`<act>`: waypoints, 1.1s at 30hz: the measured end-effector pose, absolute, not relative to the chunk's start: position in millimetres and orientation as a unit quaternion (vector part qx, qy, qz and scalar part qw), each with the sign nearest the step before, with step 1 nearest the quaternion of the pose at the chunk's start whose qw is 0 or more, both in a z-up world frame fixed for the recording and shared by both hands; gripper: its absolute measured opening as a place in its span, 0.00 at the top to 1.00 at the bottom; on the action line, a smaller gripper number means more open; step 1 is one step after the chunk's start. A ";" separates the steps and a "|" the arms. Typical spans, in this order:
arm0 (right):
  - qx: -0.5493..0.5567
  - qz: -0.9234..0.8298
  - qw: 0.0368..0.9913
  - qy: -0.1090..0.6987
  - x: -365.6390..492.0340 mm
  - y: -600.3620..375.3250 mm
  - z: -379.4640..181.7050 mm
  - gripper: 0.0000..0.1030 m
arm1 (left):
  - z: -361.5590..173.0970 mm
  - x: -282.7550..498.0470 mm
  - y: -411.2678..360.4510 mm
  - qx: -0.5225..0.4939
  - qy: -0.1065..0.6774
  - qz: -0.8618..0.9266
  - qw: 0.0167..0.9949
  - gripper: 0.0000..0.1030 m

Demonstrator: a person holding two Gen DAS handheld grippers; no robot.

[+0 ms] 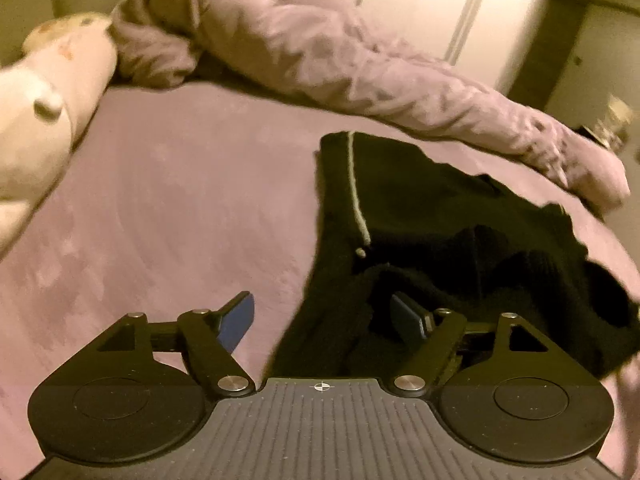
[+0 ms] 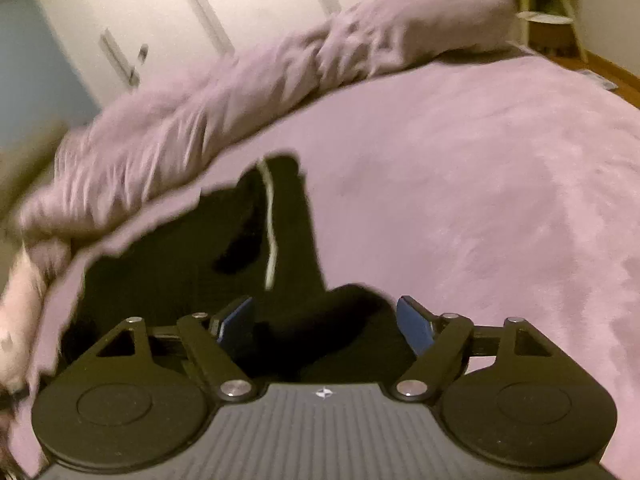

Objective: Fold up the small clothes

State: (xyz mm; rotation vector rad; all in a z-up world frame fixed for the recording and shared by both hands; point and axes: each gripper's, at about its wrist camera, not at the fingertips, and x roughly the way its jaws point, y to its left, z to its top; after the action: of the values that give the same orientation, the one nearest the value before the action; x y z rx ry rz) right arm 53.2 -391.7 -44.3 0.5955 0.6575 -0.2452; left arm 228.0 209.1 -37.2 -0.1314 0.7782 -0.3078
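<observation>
black clothing [image 1: 440, 216] with a pale stripe lies on the purple bedsheet [image 1: 180, 200] in the left wrist view, beside a rumpled duvet [image 1: 320, 52] and a pale pillow [image 1: 48, 92]; the left gripper [image 1: 324, 316] stands apart, holding nothing. the right wrist view alone shows a wooden stool [image 2: 552, 20]; the right gripper [image 2: 326, 320] is likewise apart above the clothing [image 2: 200, 264].

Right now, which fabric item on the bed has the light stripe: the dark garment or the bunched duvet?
The dark garment: a thin pale stripe runs down it. The bunched duvet behind it is plain mauve, crumpled, no stripe.
</observation>
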 end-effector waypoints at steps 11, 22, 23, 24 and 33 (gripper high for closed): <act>0.033 -0.027 0.918 0.394 73.6 -350.0 -56.3 0.21 | -63.4 228.0 143.7 0.186 0.356 -0.202 0.893 0.18; -0.135 -0.006 0.910 0.391 119.6 -320.4 -63.6 0.23 | -71.1 254.6 101.6 0.214 0.358 -0.265 0.869 0.54; -0.126 0.001 0.911 0.393 122.8 -319.9 -64.2 0.37 | -74.1 254.7 96.1 0.227 0.360 -0.272 0.863 0.59; -0.115 0.009 0.912 0.393 122.0 -320.5 -63.7 0.58 | -76.3 254.1 92.2 0.240 0.359 -0.281 0.857 0.65; -0.034 -0.010 0.930 0.365 120.3 -335.3 -53.5 0.90 | -60.6 254.6 118.3 0.137 0.338 -0.276 0.889 0.85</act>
State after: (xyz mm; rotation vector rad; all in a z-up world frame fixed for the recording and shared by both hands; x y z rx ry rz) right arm 120.3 -335.3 -53.5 -0.0702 0.7477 -0.0198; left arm 254.6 118.3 -60.6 0.2847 0.7016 -0.5732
